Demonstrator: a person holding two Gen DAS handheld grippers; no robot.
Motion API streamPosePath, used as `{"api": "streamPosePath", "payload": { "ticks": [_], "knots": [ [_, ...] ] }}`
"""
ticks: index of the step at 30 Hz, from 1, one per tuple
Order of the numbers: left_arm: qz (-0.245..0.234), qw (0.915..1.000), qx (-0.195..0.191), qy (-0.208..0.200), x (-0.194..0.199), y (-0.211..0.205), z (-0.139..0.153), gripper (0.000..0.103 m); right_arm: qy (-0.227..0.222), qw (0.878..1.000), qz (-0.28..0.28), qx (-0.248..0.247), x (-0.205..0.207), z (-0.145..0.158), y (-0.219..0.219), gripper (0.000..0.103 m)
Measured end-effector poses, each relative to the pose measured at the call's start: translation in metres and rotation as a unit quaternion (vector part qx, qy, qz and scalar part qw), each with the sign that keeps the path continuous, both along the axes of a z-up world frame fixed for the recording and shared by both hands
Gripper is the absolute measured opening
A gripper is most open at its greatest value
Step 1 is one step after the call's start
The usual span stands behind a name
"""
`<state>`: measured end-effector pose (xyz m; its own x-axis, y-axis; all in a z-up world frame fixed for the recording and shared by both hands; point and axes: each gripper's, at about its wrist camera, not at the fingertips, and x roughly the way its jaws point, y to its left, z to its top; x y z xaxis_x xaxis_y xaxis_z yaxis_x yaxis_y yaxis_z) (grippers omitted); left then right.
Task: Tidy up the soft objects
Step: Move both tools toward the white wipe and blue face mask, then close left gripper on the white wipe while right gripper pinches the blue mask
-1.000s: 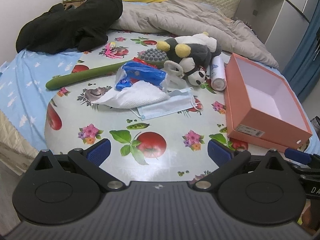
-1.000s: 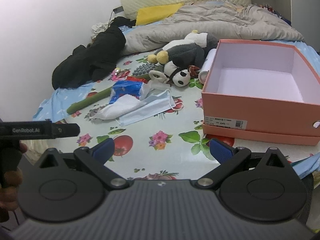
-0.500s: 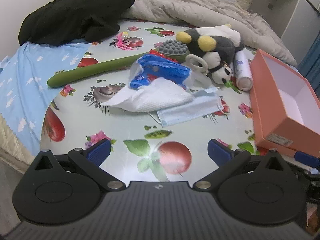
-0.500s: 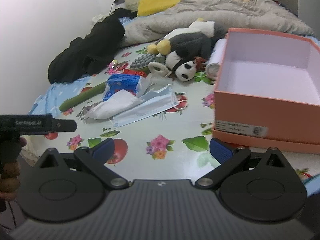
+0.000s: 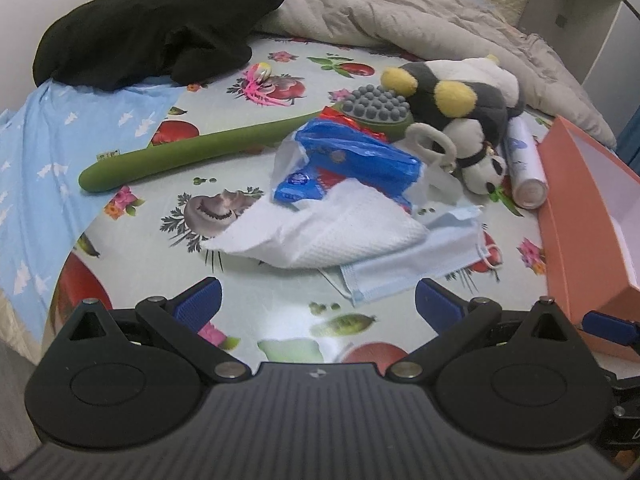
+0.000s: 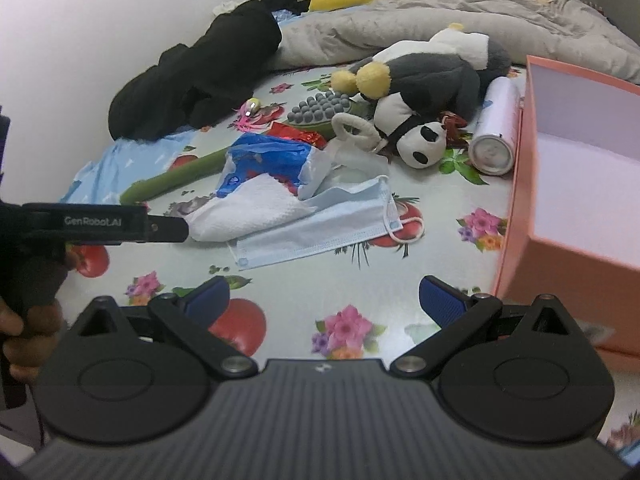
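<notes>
Nothing is sorted yet: your salmon box (image 6: 576, 184) stands empty at the right. Your left gripper (image 5: 316, 300) and right gripper (image 6: 322, 296) both hover with jaws spread wide, holding nothing. The white cloth (image 5: 332, 232) lies on the face mask (image 5: 416, 264), nearest your left gripper; the blue bag (image 5: 352, 160) and panda plush (image 6: 424, 92) sit behind. The green massager (image 5: 192, 156) and spray can (image 6: 496, 132), probably rigid, crowd the pile.
</notes>
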<state>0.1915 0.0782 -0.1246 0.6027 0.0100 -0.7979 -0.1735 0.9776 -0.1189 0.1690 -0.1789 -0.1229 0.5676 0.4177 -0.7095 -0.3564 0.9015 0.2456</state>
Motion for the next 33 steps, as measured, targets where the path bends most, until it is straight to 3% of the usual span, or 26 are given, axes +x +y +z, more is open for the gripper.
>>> {"api": "streamPosePath", "payload": {
  "ticks": [9, 25, 30, 33],
  "knots": [
    [0.004, 0.9999, -0.008, 0.012, 0.035, 0.020, -0.026, 0.103, 0.009, 1.000, -0.003, -0.013, 0.043, -0.024, 0.016, 0.103],
    [-0.012, 0.9985, -0.054, -0.004, 0.077, 0.040, -0.067, 0.103, -0.021, 0.997, 0.014, -0.069, 0.095, -0.071, 0.052, 0.103],
    [-0.022, 0.9981, -0.058, 0.001, 0.082, 0.040, -0.079, 0.096, -0.039, 0.992, 0.053, -0.104, 0.100, -0.089, 0.070, 0.103],
    [-0.023, 0.9986, -0.047, -0.006, 0.083, 0.037, -0.080, 0.090, -0.038, 0.992, 0.072, -0.093, 0.104, -0.090, 0.076, 0.103]
  ]
}}
